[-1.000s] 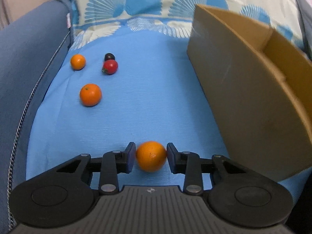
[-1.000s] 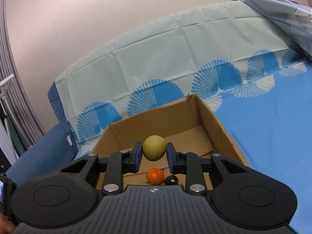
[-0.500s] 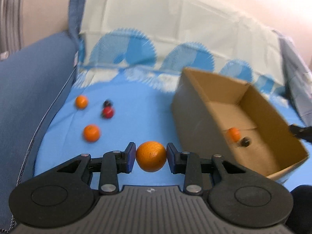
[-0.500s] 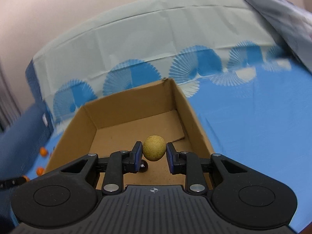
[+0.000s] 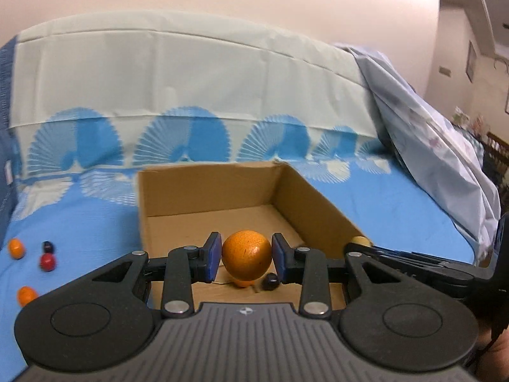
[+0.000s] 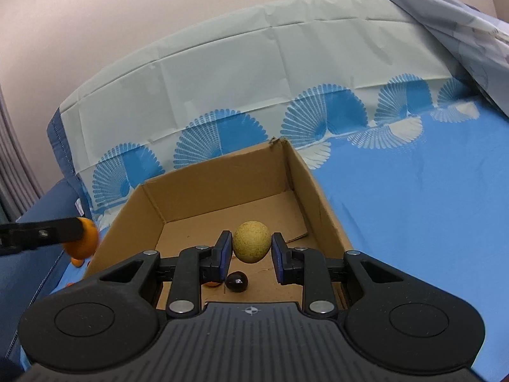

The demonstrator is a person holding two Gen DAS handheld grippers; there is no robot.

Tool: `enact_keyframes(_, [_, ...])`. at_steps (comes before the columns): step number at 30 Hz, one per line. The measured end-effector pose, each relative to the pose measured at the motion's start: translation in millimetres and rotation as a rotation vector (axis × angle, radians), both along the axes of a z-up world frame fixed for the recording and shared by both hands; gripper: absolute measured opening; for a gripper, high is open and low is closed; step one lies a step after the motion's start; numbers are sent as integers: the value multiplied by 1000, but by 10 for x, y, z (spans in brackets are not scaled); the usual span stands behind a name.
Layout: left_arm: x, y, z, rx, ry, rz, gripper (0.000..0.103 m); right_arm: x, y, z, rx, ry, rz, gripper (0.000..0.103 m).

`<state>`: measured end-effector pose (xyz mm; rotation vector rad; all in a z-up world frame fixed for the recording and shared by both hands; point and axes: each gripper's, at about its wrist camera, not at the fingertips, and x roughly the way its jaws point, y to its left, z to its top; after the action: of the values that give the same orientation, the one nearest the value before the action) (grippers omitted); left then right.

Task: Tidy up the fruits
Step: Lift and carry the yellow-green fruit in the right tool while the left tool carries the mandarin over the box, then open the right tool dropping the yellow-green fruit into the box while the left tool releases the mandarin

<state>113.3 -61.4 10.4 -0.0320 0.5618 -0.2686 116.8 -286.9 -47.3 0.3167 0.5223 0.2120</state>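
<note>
Oranges aside, each hand-held gripper grips fruit over the cardboard box (image 6: 321,197) rim (left (image 5: 245,260) orange (image 5: 246,256), right (image 6: 250,253) yellowish fruit (image 6: 251,241)).

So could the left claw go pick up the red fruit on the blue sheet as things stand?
Probably not yet. The left claw is shut on an orange above the box, so it has no free grip. The red fruit itself lies in the open on the sheet, nothing covering it.
</note>
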Motion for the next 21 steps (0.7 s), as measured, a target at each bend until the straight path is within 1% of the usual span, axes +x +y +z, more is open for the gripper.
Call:
enact_keyframes(5, [75,-245,-88,42,6,-60,38,-14,15,-2,-2,-4,15,28])
enact_keyframes(7, [86,-273,-110,54,3,-75,38,-11,38,3,-9,-1,27,28])
enact_keyframes(14, [123,-276,-82,50,-6,-79,38,2,93,6,-33,2,44,28])
enact_keyframes(17, [162,-278,-73,61,7,-67,39,10,111,0,-41,12,50,28])
enact_keyframes(18, [181,-270,-75,69,21,-56,39,25,109,-7,-41,24,57,31])
enact_keyframes(19, [195,-249,-74,65,32,-52,43,40,112,-17,-40,38,64,39])
enact_keyframes(20, [195,-217,-65,58,35,-50,48,54,114,-24,-41,50,66,41])
enact_keyframes(21, [183,-179,-50,51,31,-47,50,55,119,-28,-44,53,63,45])
